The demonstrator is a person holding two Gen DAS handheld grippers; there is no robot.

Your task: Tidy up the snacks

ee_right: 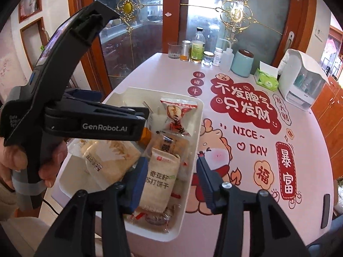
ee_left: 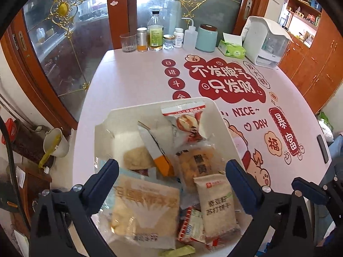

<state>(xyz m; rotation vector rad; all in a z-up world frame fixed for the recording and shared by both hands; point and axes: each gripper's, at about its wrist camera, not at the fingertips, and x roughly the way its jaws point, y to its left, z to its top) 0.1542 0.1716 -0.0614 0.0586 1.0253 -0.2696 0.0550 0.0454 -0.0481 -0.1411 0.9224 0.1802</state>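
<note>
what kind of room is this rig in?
Likely a home dining room. A round table with a printed pink cover carries jars and bottles, a tissue box and a white tray of packaged snacks; glass-paned wooden doors and wooden cabinets stand behind.

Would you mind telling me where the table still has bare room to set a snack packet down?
The table is bare right of the white bin, across the printed cloth up to the tissue box. A bare strip also lies between the bin and the row of bottles. The bin itself is crowded with packets, and the far edge is lined with containers.
</note>
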